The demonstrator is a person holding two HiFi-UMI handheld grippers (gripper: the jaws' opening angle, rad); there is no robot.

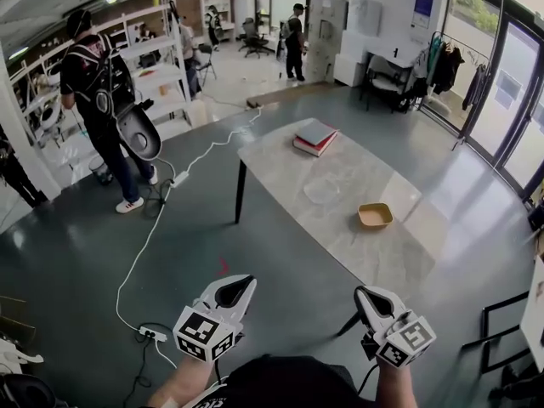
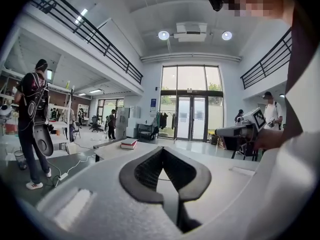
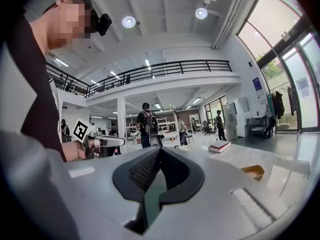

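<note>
- Left gripper [image 2: 162,149]: fingers [image 2: 141,172] are together at the tips. Only the hollow of the pads lies between them, and nothing is held.
- Right gripper [image 3: 159,150]: fingers [image 3: 137,176] are together in the same way, and nothing is held.
- Position: both grippers hang side by side over the floor [image 1: 85,253], short of the near end of the surface [image 1: 340,228]. Neither touches anything.
- Nearest item: a tan bowl [image 1: 375,216] stands upright on the surface toward its right edge, apart from both grippers. From the head view it looks empty.
- Further out: a stack of books [image 1: 315,137] lies at the far end of the surface, well apart from the bowl. A faint clear round shape shows between the two, too faint to identify.
- Progress: no grasp has been made and no contact is recorded. In my judgement every item on the surface lies untouched.
- Surroundings: a power strip [image 1: 154,333] lies on the floor beside the left gripper. A person [image 1: 95,100] with a backpack stands near the shelves beyond.
</note>
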